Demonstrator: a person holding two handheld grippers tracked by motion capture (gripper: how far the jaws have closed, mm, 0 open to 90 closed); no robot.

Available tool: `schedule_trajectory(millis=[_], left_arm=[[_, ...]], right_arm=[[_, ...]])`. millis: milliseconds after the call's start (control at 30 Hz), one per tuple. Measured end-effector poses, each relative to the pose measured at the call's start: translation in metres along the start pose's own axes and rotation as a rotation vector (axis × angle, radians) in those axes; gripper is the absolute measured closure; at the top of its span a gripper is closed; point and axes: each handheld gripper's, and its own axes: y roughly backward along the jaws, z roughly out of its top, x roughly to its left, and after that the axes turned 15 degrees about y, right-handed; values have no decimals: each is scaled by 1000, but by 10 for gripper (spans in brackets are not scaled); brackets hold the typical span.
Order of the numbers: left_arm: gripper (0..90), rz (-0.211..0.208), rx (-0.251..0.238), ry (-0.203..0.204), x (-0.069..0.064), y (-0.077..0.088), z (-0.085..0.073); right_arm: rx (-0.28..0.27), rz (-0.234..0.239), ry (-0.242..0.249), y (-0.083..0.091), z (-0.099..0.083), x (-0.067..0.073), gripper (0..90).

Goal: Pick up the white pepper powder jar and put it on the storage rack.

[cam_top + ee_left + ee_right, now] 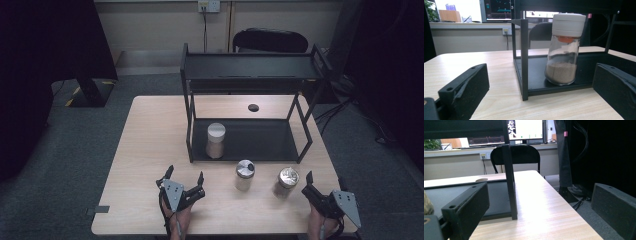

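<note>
Jars, three of them, seem to be the work in hand: shelving spice jars onto the black rack [250,75]. White-capped jar [216,140] already stands on the rack's bottom shelf, at its left near corner, just behind the front left post. Silver-capped jar [244,175] stands on the bare surface [150,150] just in front of the rack's near edge, about centre. Foil-topped jar [285,183] stands to its right, a little nearer still, the two apart.

All three are upright, long axis vertical, caps up; none leans. In the left gripper view the white-capped jar [564,50] shows a layer of brownish powder in its lower part, glass clear above.

Left tongs [186,178] rest near the front edge, left of the silver-capped jar, jaws spread wide with nothing between, aimed far toward the rack. Right tongs [306,186] sit just right of the foil-topped jar, jaws also apart and empty as the right gripper view shows them; not touching it.

Judgement: one jar placed, two to go; this is the pause before a pick. Next move likely calls for swinging the right tongs left to straddle the foil-topped jar around its body below the cap, closing level so it stays vertical, then lifting over the shelf lip.
</note>
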Motion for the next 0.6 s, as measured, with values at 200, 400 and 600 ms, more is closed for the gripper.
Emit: schedule_trajectory(millis=[200, 400, 600], left_arm=[[2, 1, -2, -9, -1, 0, -1], [2, 3, -5, -8, -2, 0, -1], [3, 11, -6, -7, -3, 0, -1]], right_arm=[[-20, 10, -9, 3, 5, 0, 8], [-46, 22, -24, 8, 15, 2, 7], [-82, 30, -21, 12, 27, 2, 7]])
